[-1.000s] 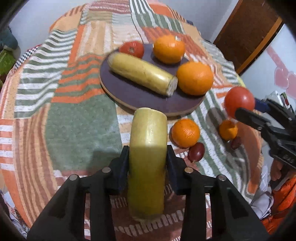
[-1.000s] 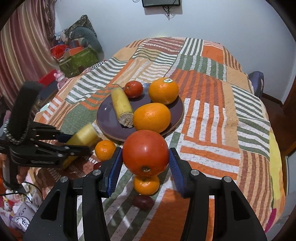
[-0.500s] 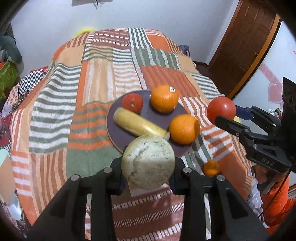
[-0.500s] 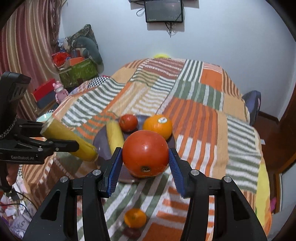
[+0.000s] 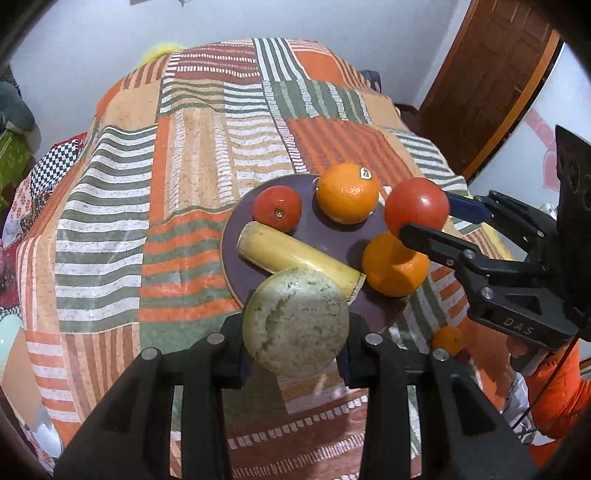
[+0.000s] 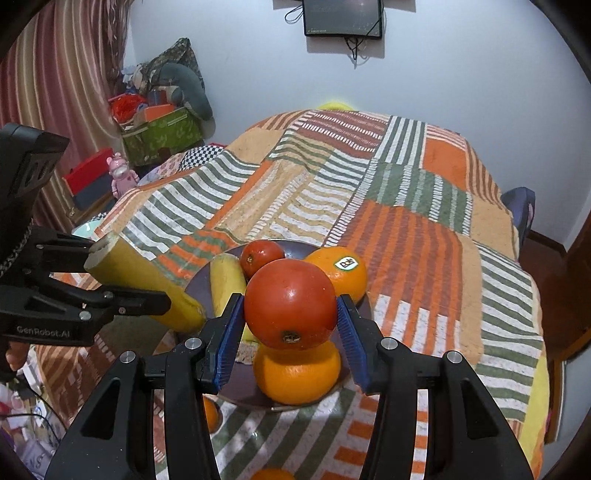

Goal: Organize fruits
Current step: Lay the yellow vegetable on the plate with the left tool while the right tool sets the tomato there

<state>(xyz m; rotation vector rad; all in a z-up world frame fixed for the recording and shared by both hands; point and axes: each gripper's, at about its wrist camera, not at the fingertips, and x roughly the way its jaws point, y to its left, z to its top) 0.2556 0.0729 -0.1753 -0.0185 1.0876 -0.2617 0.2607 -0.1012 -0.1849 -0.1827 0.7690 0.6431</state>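
Note:
My left gripper is shut on a yellow banana piece, its cut end facing the camera, just in front of the dark purple plate. The plate holds a small tomato, a stickered orange, a second banana piece and another orange. My right gripper is shut on a big red tomato, hanging above the plate's near orange. In the right wrist view the left gripper with its banana piece sits left of the plate.
A small tangerine lies on the patchwork cloth near the plate; another tangerine shows at the bottom edge. A wooden door stands at the right. A green box and a wall screen stand beyond.
Both grippers have risen with their fruit. The banana piece has tipped so its cut end faces the camera. The tomato has moved from beside the plate to above it.

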